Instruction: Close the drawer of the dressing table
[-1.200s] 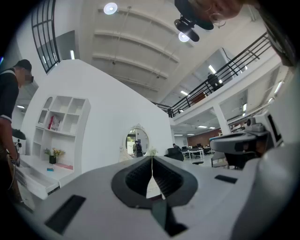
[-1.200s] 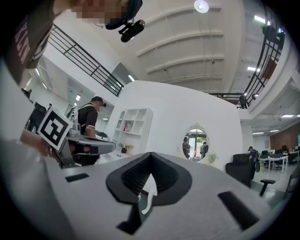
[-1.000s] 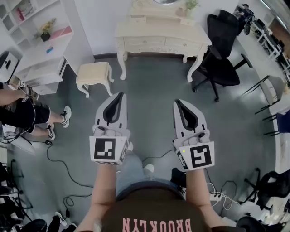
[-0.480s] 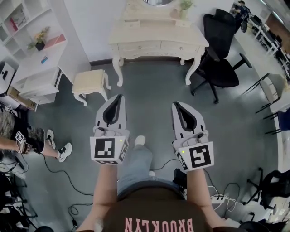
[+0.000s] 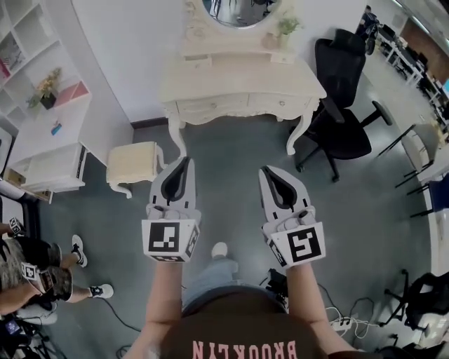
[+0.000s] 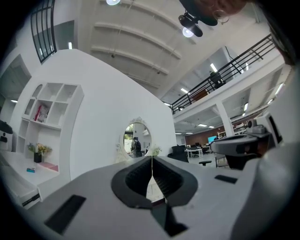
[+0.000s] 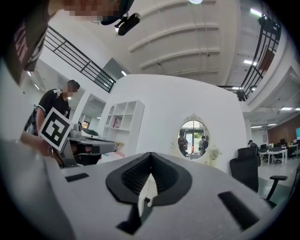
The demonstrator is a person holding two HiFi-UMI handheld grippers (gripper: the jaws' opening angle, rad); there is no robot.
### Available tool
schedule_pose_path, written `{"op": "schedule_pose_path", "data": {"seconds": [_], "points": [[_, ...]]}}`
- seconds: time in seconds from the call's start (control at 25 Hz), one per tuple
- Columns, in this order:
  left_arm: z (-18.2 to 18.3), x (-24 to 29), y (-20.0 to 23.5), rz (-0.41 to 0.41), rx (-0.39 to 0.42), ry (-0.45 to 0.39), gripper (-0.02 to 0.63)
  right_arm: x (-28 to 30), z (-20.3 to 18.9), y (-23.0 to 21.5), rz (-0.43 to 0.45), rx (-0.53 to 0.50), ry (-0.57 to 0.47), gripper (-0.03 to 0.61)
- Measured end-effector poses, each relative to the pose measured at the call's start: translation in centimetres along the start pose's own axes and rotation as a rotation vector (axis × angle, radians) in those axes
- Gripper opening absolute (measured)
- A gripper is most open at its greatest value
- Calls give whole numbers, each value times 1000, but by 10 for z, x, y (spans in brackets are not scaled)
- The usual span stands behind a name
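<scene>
Ahead, floor open between left tool, right tool, dressing table edge.

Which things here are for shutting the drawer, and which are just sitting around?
For the job: dressing table, its drawers, left gripper, right gripper, both shut and empty.

Just sitting around: stool, black chair, white shelves, potted plant.

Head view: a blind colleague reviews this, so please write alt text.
A person points left tongs and right tongs, both shut and empty, at a cream dressing table with a round mirror; a stool stands left of it, a black office chair right.
</scene>
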State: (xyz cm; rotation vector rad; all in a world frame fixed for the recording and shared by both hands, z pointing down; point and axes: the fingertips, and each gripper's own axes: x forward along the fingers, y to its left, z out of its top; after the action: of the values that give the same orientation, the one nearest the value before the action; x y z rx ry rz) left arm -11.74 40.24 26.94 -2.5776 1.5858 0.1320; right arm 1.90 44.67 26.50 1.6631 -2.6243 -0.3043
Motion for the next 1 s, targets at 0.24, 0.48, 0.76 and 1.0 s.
{"op": "schedule_pose_path", "data": {"seconds": [0.24,0.48,0.76,1.0], "points": [[-8,61,58,2,6,-2,5,82,-5,-22,-16,-15,-15,-2],[-14,91,94,30,-2,-6,5,121,-14,-44,-32,-9,-3,-2],[-13,121,122,65,17,-8,5,162,-29,-63,7,-32,32,-2],[-40,125,141,113,6,26,5,190,-56,-60,60,-24,74,-2]]}}
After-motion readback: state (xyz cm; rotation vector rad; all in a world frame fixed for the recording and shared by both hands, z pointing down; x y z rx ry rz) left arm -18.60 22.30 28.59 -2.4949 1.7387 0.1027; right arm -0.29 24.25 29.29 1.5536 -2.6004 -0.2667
